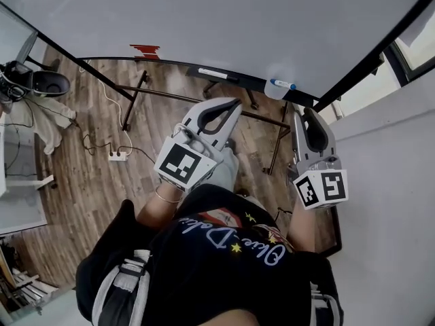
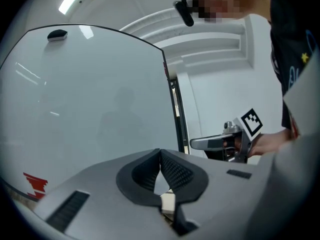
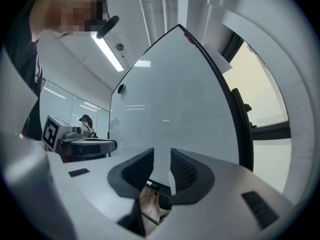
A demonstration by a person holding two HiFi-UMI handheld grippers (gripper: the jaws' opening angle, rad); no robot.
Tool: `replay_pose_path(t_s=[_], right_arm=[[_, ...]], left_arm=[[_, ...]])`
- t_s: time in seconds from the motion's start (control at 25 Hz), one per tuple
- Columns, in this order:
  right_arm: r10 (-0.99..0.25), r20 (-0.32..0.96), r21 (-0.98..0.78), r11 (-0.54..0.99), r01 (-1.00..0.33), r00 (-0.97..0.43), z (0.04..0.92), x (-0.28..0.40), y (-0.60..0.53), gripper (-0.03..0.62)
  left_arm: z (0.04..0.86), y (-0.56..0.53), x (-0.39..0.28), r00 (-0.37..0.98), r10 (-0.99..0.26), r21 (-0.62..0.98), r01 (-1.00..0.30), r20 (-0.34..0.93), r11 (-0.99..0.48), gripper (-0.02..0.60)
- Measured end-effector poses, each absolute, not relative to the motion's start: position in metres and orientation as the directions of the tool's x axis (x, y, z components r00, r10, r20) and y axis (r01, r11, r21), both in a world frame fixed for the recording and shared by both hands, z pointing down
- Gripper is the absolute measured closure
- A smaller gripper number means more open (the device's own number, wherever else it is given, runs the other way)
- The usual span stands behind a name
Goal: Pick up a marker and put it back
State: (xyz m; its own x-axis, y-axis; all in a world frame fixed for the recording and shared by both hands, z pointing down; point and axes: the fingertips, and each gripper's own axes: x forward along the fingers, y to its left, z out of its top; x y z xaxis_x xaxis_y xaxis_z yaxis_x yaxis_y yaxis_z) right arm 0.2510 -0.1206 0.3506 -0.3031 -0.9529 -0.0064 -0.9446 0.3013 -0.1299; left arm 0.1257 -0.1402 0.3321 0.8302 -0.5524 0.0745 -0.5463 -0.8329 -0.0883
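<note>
The marker (image 1: pixel 282 84), white-bodied with a blue cap, lies on the ledge along the lower edge of the whiteboard (image 1: pixel 224 19), near the ledge's right end. No gripper touches it. In the head view it sits beyond the tips of both grippers and between them, nearer the right one.

The left gripper (image 2: pixel 160 153) is clenched: its 2 dark ribbed pads meet at the tips with nothing between them. The right gripper (image 3: pixel 161 166) is released, with a clear gap between its pads; only the whiteboard and a strip of floor show through the gap. Both point level toward the board.

Each gripper carries a cube with black-and-white square markers, and no readable text is on them. A red stepped mark (image 1: pixel 145 49) is drawn low on the board, left of the marker. The person's black T-shirt (image 1: pixel 224 250) bears pale cursive lettering with small yellow stars; the words cannot be read surely. A white power strip (image 1: pixel 117 155) lies on the wood-plank floor (image 1: pixel 88 189).
</note>
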Motion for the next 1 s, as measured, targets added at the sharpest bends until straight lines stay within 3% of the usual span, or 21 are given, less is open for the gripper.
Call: replay_pose_path(t_s=[1.0], right_arm=[[-0.947,0.205,-0.064,0.239,-0.969,-0.247,0.419,0.263,-0.216,0.477]], left_arm=[[0.364,-0.226,0.123,0.816,-0.558,-0.031,-0.560,0.149,-0.828,0.578]])
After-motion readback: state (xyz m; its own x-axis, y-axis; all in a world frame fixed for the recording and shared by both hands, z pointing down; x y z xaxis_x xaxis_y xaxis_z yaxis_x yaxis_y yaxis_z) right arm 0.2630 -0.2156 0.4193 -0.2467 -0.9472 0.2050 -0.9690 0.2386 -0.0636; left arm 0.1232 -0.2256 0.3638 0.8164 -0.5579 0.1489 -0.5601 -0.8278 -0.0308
